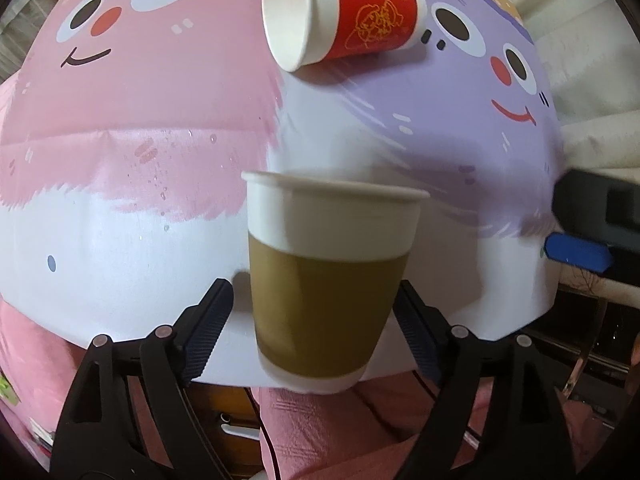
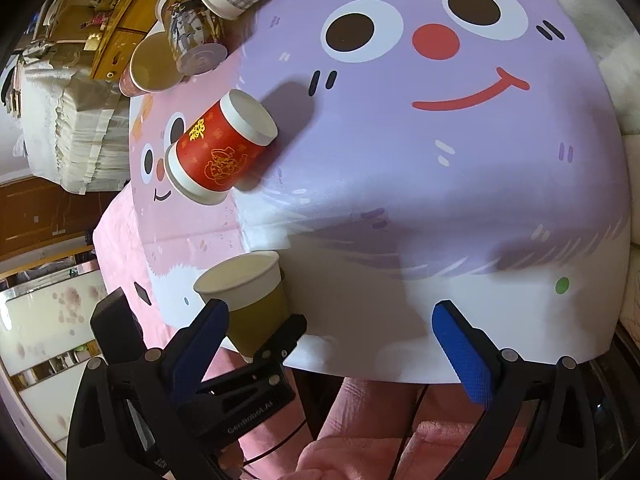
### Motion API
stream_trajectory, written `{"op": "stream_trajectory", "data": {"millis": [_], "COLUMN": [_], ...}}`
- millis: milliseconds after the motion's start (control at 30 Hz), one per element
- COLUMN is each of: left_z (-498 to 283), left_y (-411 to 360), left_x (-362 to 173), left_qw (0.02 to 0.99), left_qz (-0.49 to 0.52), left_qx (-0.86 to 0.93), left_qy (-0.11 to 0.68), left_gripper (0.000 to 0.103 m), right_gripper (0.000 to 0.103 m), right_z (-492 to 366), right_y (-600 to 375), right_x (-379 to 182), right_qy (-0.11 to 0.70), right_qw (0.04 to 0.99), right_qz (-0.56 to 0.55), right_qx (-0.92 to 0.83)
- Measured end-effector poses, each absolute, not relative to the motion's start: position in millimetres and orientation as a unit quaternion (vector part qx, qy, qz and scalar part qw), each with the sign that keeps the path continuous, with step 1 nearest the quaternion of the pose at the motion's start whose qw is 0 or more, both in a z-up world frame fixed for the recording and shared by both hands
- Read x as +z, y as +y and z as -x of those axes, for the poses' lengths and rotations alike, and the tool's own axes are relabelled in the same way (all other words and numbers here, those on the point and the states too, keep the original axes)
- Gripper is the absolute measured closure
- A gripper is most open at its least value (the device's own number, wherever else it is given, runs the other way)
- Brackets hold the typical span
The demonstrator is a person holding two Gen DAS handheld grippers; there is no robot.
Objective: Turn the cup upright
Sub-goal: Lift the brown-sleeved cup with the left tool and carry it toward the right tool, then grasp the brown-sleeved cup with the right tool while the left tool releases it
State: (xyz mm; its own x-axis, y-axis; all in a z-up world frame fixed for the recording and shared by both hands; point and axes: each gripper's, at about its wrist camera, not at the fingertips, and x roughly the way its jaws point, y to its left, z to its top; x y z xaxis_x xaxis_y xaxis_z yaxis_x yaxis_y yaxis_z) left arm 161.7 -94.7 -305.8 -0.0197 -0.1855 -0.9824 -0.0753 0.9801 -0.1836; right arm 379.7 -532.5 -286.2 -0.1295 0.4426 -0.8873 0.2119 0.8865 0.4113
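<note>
A brown-and-white paper cup [image 1: 326, 280] stands upright, mouth up, at the table's near edge between the fingers of my left gripper [image 1: 316, 308]. The left finger stands a little apart from the cup; the right finger sits against its side. The cup also shows in the right wrist view [image 2: 250, 300]. A red paper cup [image 1: 340, 12] lies on its side farther back on the table; it also shows in the right wrist view [image 2: 222, 148]. My right gripper [image 2: 332, 332] is open and empty over the table's near edge, to the right of the brown cup.
The table [image 2: 440, 200] has a pink and purple cartoon-face cover. Several other paper cups [image 2: 200, 28] lie on their sides at the far end. A pink cloth [image 1: 320, 420] lies below the near edge. The right gripper's finger [image 1: 576, 252] shows at the left view's right.
</note>
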Motion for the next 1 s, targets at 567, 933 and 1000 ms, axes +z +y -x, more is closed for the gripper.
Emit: {"op": "stream_trajectory", "data": {"millis": [567, 933, 1000], "left_z": [-102.8, -102.8, -106.7], "left_y": [-86.2, -73.5, -73.7], "left_x": [-287.9, -283.8, -283.1], "left_qw": [0.700, 0.686, 0.681], "left_qz": [0.114, 0.093, 0.087], "left_qx": [-0.028, 0.000, -0.005], "left_qy": [0.704, 0.722, 0.727], "left_gripper": [0.022, 0.022, 0.022], "right_gripper": [0.000, 0.000, 0.000], "right_z": [-357.9, -332.8, -327.8], "right_y": [-508.7, -456.4, -445.7], "right_x": [-300.4, -315.7, -315.3], "right_qy": [0.750, 0.750, 0.743], "right_qw": [0.613, 0.624, 0.638], "right_qz": [-0.236, -0.203, -0.187], "right_qx": [0.082, 0.081, 0.080]}}
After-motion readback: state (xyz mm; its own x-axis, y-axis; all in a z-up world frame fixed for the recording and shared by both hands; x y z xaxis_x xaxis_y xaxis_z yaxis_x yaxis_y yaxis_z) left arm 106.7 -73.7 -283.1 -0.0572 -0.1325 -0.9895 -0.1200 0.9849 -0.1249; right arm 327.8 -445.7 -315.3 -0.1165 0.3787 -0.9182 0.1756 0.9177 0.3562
